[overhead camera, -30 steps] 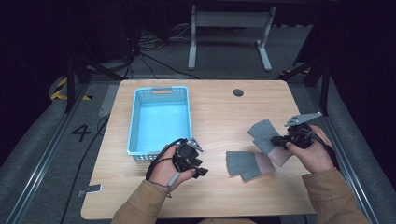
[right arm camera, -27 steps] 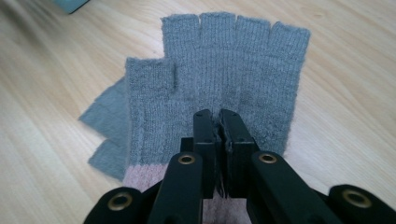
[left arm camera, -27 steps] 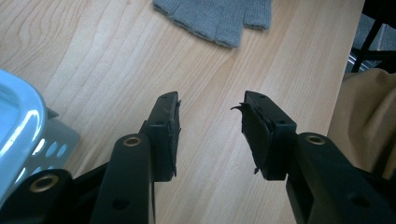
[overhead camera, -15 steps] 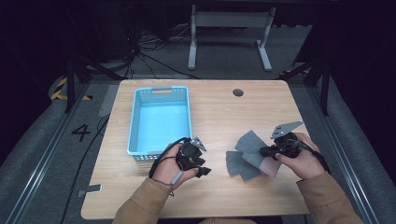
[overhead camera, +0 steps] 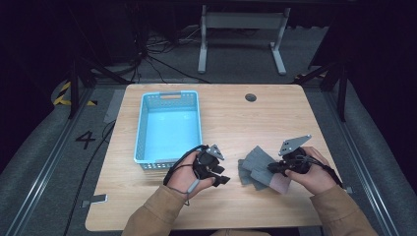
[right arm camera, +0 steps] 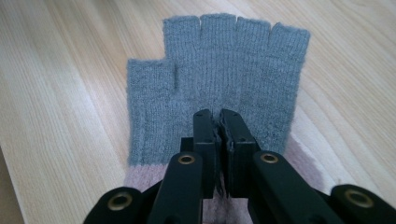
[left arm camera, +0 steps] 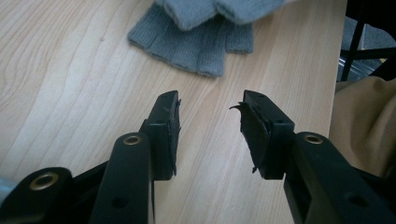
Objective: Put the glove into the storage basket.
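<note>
Two grey fingerless gloves with pink cuffs lie overlapped on the wooden table (overhead camera: 236, 118), right of centre. The upper glove (overhead camera: 259, 158) (right arm camera: 224, 60) lies spread flat, fingers pointing away from my right gripper (overhead camera: 271, 168) (right arm camera: 219, 116). That gripper is shut on it, pinching the knit near the pink cuff (overhead camera: 280, 183). The lower glove (overhead camera: 247, 176) (left arm camera: 196, 44) pokes out from beneath. To their left my left gripper (overhead camera: 222, 176) (left arm camera: 210, 112) hovers over bare wood, open and holding nothing.
A light blue plastic basket (overhead camera: 169, 98) stands on the left half of the table, just beyond my left hand. A round cable hole (overhead camera: 251, 97) sits near the far edge. Tan sleeves reach in from the near edge.
My right hand came leftward and down, laying the held glove flat over the other one. The left hand stayed where it was.
</note>
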`<state>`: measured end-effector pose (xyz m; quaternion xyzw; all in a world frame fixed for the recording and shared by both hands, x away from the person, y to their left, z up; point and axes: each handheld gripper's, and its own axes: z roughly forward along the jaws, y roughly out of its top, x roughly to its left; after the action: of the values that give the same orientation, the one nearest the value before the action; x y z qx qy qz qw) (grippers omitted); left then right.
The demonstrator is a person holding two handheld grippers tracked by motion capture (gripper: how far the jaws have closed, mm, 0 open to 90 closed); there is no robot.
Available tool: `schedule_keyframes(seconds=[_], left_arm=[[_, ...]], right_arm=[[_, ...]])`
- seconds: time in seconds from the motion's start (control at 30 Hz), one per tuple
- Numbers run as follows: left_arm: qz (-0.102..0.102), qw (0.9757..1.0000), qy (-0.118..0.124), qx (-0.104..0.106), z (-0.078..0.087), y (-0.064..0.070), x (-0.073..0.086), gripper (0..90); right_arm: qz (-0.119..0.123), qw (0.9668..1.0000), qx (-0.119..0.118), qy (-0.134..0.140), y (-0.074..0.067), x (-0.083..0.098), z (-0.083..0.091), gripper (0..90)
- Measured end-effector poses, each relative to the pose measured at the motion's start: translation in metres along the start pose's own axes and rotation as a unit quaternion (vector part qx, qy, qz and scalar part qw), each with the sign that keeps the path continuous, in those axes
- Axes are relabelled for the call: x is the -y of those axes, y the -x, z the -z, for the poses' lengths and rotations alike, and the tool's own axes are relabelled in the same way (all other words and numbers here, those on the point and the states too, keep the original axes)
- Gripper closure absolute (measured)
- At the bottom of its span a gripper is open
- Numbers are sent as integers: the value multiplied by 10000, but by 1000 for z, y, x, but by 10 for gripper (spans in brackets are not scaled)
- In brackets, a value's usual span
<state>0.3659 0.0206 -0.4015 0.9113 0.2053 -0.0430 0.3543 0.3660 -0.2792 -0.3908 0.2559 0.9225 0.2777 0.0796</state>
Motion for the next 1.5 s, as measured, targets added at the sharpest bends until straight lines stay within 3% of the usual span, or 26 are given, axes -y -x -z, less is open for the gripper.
schedule_keyframes(seconds=[0.23, 0.5, 0.57, 0.7, 1.0, 1.23, 1.5], left_arm=[[-4, 9999, -25, 106, -12, -1, -4, 627], [10, 9999, -93, -71, -22, 0, -7, 658], [6, 9997, -164, -198, -25, 0, -9, 644], [-68, 9994, -221, -276, -29, 1, -11, 636], [-40, 9993, -346, -113, -37, -2, -16, 686], [-50, 9992, -388, -90, -40, -2, -19, 714], [-62, 9989, -463, -33, -46, -2, -21, 727]], right_arm=[[75, 9999, -83, -62, -4, 5, -9, 863], [109, 9997, -119, -175, -7, 9, -19, 854], [122, 9998, -115, -141, -8, 10, -20, 835], [-24, 9999, -115, 36, -9, 13, -11, 775], [-350, 9993, 55, 129, -1, 29, 17, 752], [-502, 9987, 50, -102, 8, 46, 27, 739], [-657, 9960, -98, -603, 11, 59, 24, 727]])
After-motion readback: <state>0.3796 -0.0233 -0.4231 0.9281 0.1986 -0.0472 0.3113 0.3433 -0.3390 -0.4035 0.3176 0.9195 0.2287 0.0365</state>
